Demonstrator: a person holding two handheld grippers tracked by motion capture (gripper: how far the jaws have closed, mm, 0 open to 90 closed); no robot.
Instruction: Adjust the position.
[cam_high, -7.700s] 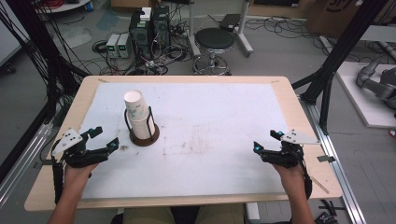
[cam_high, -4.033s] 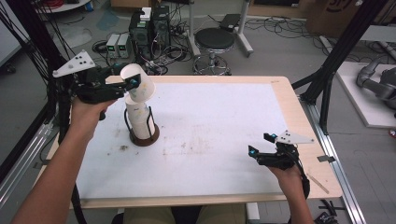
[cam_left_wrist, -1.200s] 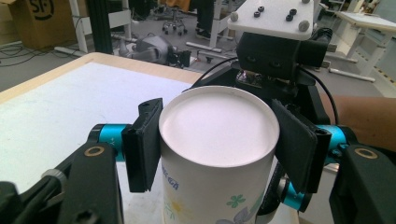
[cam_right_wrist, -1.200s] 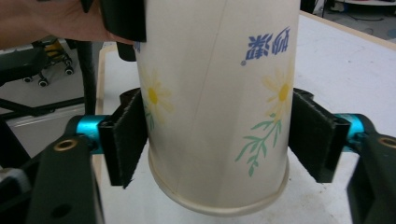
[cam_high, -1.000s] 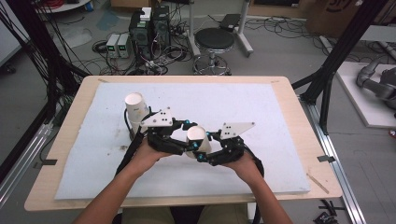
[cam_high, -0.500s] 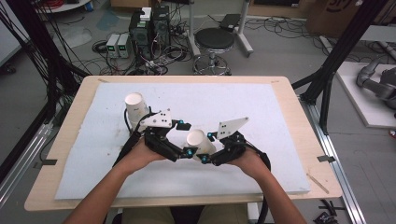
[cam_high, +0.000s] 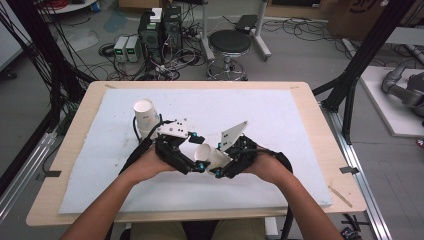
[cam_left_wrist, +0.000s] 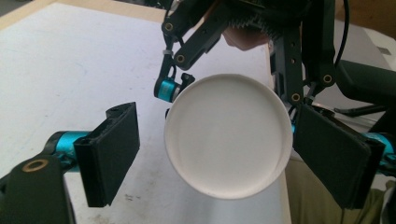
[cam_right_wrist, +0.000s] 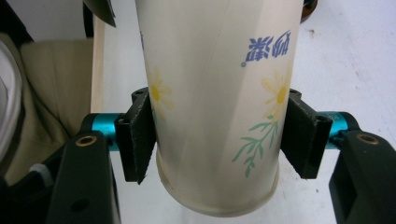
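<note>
The step in hand looks like a handover of a paper cup (cam_high: 210, 156) from one hand-held gripper to the other, held above the middle of the white tabletop (cam_high: 300, 130). The right hand-held gripper (cam_right_wrist: 219, 140) has its two pads pressed on opposite sides of the cup's wall, near the base, with the flower print between them. The left hand-held gripper (cam_left_wrist: 219, 154) has just been opening, and its jaws now stand wide on either side of the cup, which sits between them without either pad pressing on it; in the left gripper view the cup's round white end faces the camera. To finish well, the person would probably draw the left hand-held gripper straight back along its own line, so that neither open jaw clips the rim and twists the cup in the right grip. The right grip should stay firm but gentle, since thin paper walls would likely dent. The stack of cups (cam_high: 146, 116) in its dark holder stands just behind the left hand, so the retreat should steer clear of it.
</note>
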